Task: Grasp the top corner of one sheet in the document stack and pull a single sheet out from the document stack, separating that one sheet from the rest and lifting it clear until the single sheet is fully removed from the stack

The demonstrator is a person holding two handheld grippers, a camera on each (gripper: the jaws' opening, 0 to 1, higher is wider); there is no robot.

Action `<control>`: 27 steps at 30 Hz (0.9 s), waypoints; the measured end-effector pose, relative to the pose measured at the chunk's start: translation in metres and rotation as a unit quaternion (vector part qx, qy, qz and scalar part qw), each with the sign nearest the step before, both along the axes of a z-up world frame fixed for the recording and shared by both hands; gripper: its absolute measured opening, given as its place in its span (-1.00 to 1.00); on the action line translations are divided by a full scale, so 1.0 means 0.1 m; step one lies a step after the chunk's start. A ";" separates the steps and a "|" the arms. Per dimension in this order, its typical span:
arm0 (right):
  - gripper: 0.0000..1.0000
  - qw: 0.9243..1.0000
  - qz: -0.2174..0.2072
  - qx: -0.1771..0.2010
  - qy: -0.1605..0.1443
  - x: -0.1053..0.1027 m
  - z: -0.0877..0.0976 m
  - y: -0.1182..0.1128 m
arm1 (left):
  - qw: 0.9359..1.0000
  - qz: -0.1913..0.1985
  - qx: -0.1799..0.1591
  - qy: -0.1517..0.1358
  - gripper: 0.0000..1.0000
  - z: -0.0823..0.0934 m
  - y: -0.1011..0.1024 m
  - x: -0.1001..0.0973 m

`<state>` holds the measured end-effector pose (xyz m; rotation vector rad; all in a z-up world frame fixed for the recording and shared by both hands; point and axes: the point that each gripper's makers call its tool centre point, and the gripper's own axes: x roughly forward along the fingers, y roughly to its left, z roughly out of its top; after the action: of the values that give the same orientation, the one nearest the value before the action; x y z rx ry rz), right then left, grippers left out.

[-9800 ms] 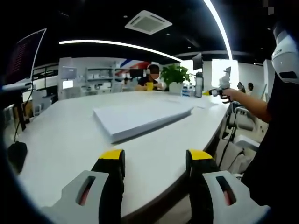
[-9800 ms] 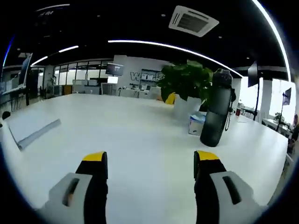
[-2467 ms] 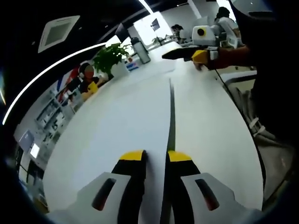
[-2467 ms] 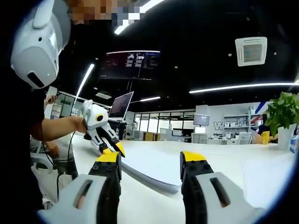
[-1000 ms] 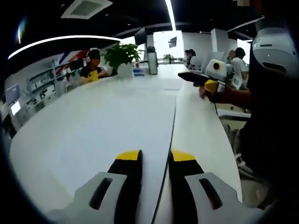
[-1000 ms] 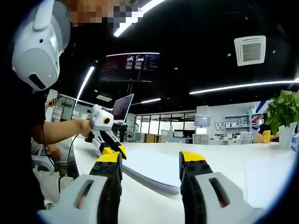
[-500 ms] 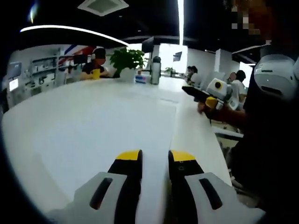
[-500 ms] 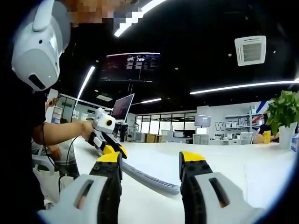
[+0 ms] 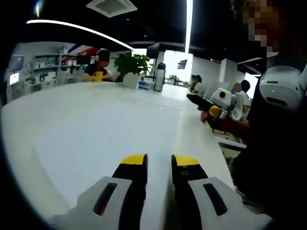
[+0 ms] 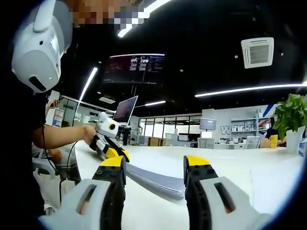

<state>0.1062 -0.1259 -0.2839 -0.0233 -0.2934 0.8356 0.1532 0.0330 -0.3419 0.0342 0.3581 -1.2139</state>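
Note:
A white sheet (image 9: 105, 134) runs forward from my left gripper (image 9: 159, 162), whose jaws stand close together, shut on the sheet's near corner. In the right gripper view the left gripper (image 10: 117, 154) holds that corner up, and the sheet (image 10: 153, 181) curves with its grey underside showing. The rest of the stack lies beneath it, mostly hidden. My right gripper (image 10: 153, 163) is open with nothing between its jaws, and it hovers off to the side over the table edge. The right gripper (image 9: 194, 98) also shows in the left gripper view, in the person's hand.
The white table (image 9: 201, 139) ends close on the right, where the person's dark body (image 9: 278, 158) stands. A potted plant (image 9: 132, 64), a dark bottle (image 9: 159, 76) and a seated person (image 9: 98, 64) are at the far end. A monitor (image 10: 123, 110) stands behind the left gripper.
The left gripper has lifted the sheet's corner higher, and more grey underside shows in the right gripper view. The right gripper has stayed open and nearly still.

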 end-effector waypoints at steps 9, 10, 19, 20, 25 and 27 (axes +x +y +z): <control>-0.05 1.000 -0.005 -0.005 0.003 0.02 -0.01 -0.01 | 1.000 -0.003 -0.006 0.006 -0.60 0.01 0.00 0.00; -0.05 1.000 -0.008 -0.009 0.003 0.02 -0.02 0.00 | 1.000 -0.003 -0.007 0.006 -0.60 0.01 0.00 0.00; -0.06 1.000 -0.020 -0.004 0.018 0.08 -0.02 -0.04 | 1.000 -0.009 -0.018 0.013 -0.61 0.03 0.01 0.00; -0.06 1.000 -0.022 -0.005 0.020 0.09 -0.02 -0.04 | 1.000 -0.008 -0.019 0.013 -0.61 0.03 0.01 0.00; -0.10 0.997 -0.050 -0.054 0.020 0.15 -0.16 -0.01 | 1.000 -0.012 -0.020 0.006 -0.63 0.03 0.01 -0.01; -0.11 0.996 -0.062 -0.061 0.021 0.18 -0.17 -0.02 | 1.000 -0.014 -0.023 0.004 -0.64 0.03 0.02 -0.01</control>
<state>0.1239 -0.1281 -0.3008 -0.1367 -0.1993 0.7288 0.1521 0.0347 -0.3390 -0.0054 0.3384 -1.2506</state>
